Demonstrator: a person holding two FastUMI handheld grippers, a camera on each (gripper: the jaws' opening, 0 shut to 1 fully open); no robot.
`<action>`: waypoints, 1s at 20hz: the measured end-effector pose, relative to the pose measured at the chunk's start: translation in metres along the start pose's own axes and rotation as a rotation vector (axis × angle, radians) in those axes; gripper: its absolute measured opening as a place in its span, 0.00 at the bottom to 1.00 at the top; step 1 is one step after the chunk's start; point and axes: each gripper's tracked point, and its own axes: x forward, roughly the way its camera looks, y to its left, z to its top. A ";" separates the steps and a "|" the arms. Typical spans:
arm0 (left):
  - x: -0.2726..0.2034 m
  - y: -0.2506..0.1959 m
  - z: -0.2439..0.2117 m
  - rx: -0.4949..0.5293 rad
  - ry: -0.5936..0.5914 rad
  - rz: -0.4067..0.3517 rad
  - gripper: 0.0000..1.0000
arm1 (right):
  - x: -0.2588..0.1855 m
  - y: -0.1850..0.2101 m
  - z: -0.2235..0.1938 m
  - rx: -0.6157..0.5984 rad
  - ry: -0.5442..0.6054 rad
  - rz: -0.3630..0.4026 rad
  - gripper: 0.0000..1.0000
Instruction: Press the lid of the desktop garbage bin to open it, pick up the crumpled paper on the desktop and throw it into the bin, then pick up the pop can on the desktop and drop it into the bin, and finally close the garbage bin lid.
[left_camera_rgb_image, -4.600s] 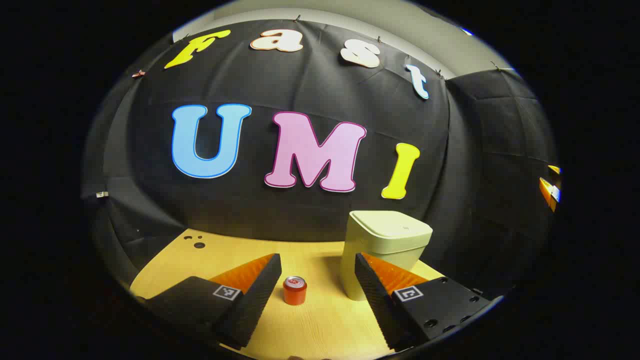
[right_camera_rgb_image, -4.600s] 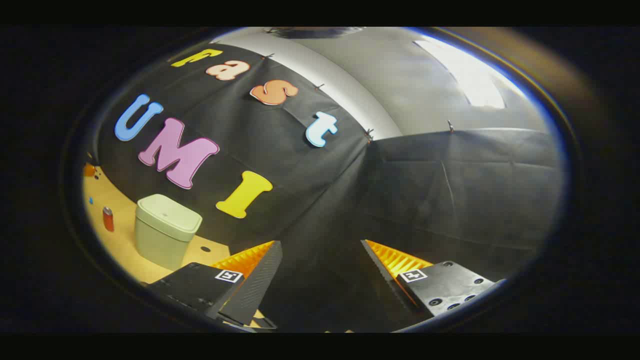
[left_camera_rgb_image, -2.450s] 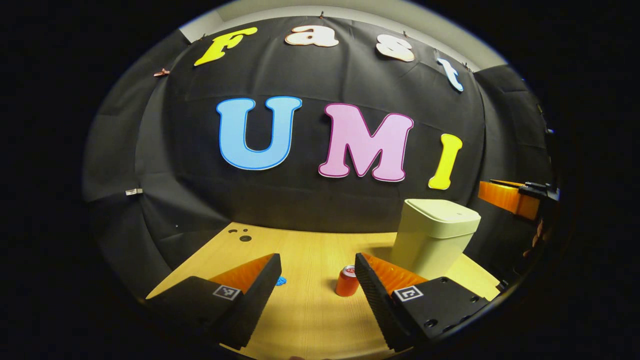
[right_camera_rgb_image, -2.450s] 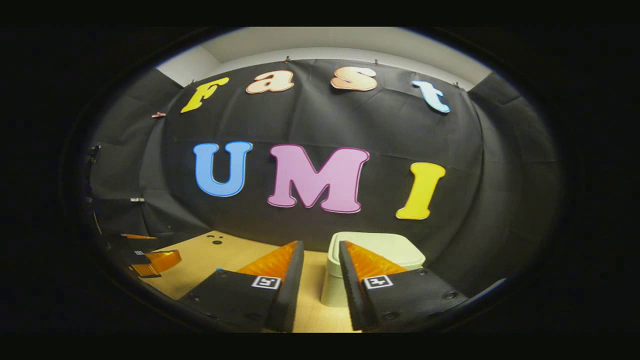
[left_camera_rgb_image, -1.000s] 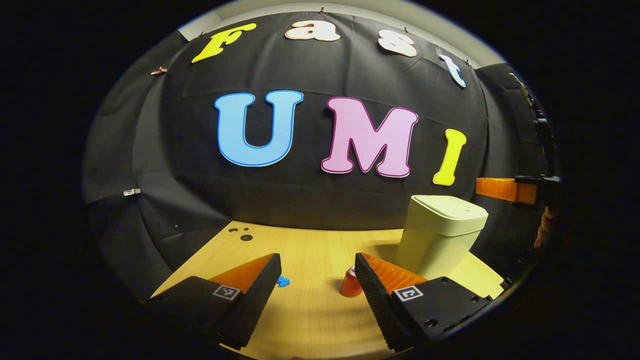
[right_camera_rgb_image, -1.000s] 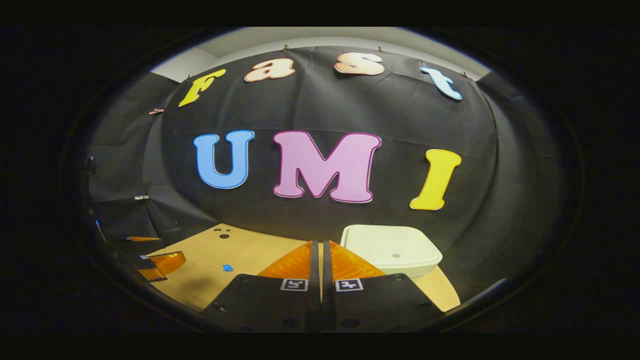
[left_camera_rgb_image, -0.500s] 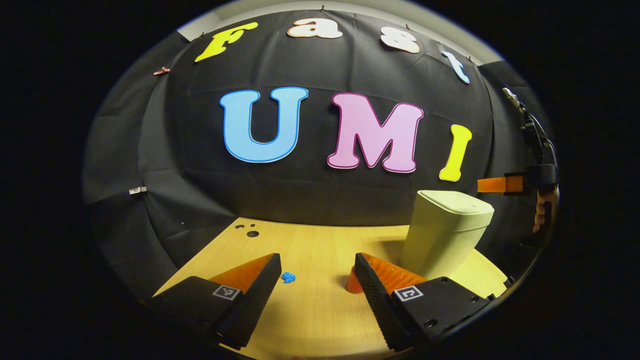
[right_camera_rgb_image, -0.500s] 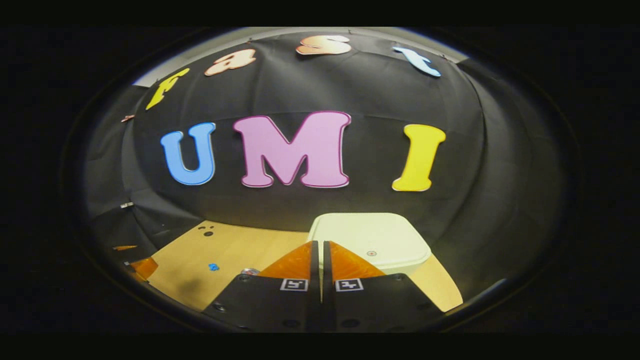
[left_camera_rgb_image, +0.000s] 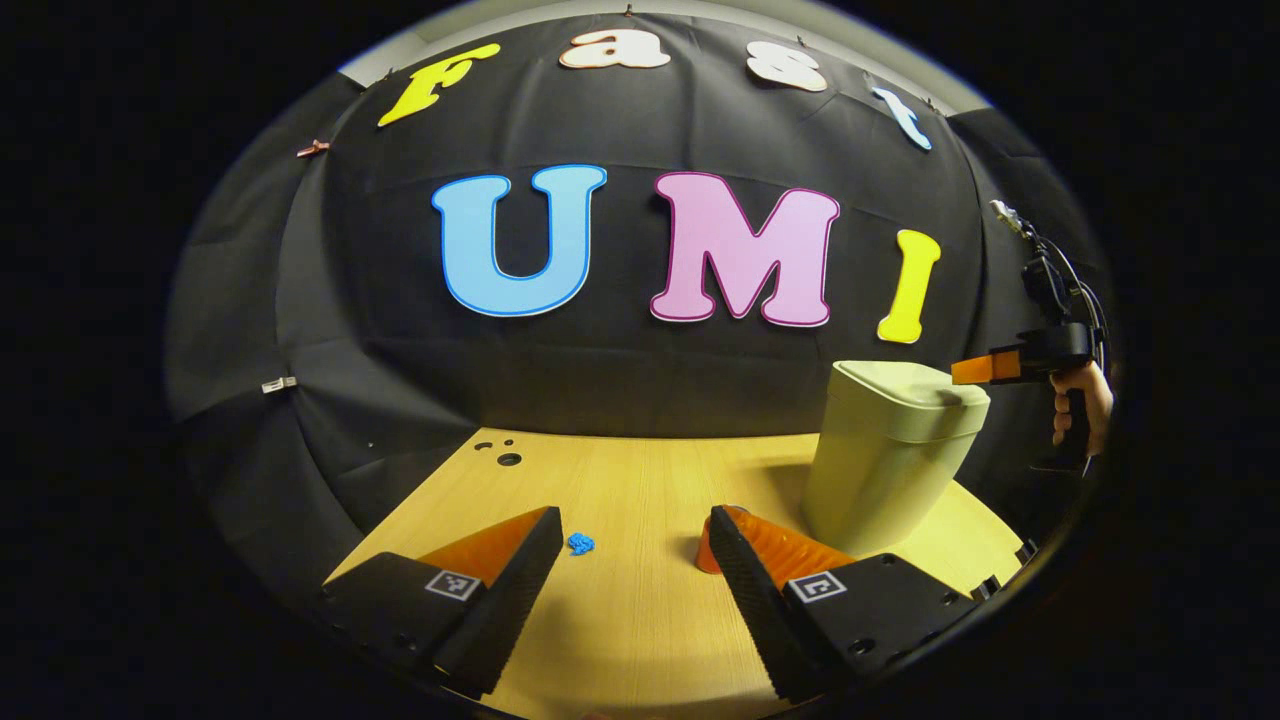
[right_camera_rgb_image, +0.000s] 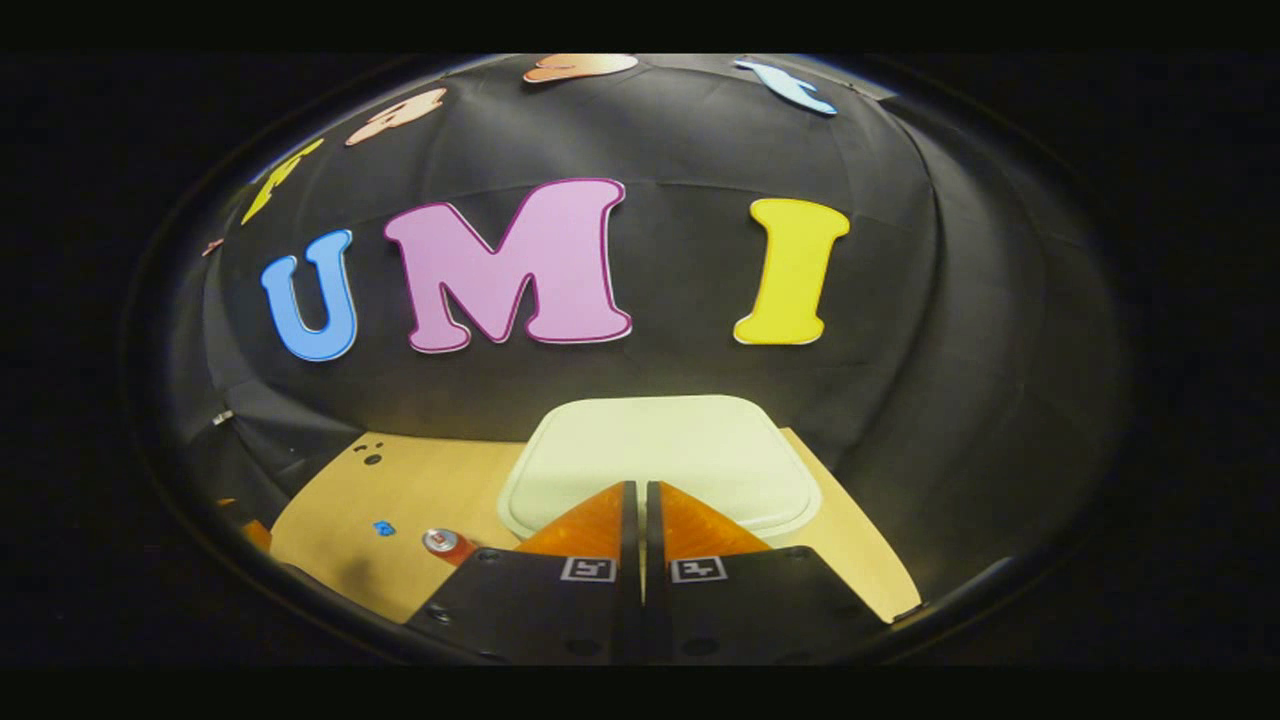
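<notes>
A pale green bin (left_camera_rgb_image: 885, 460) stands on the wooden table (left_camera_rgb_image: 640, 480) at the right, its lid (right_camera_rgb_image: 660, 455) down. My right gripper (right_camera_rgb_image: 637, 487) is shut with nothing in it, and its tips rest over the near edge of that lid; from the left gripper view the right gripper (left_camera_rgb_image: 968, 372) reaches the lid's right edge, held by a hand (left_camera_rgb_image: 1080, 410). A small blue crumpled paper (left_camera_rgb_image: 580, 543) lies on the table. The orange pop can (left_camera_rgb_image: 705, 550) stands partly behind one finger of my open left gripper (left_camera_rgb_image: 633, 530). The pop can (right_camera_rgb_image: 447, 544) and the paper (right_camera_rgb_image: 383, 527) lie left of the bin.
Black cloth walls close the booth behind and on both sides. A few dark holes (left_camera_rgb_image: 507, 458) mark the table's far left corner. The table's front edge runs close under my left gripper.
My right gripper has closed and moved forward and down onto the bin's lid. My left gripper has drifted slightly, staying open.
</notes>
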 end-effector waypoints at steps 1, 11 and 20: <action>0.000 -0.001 0.000 0.003 0.001 0.001 0.96 | 0.004 0.000 -0.001 -0.010 0.001 -0.002 0.05; -0.001 -0.002 -0.003 0.001 0.007 0.006 0.95 | 0.018 0.003 -0.012 0.016 0.045 -0.001 0.05; 0.003 0.006 -0.004 -0.011 0.004 0.016 0.96 | 0.015 0.004 -0.010 -0.037 -0.002 -0.015 0.04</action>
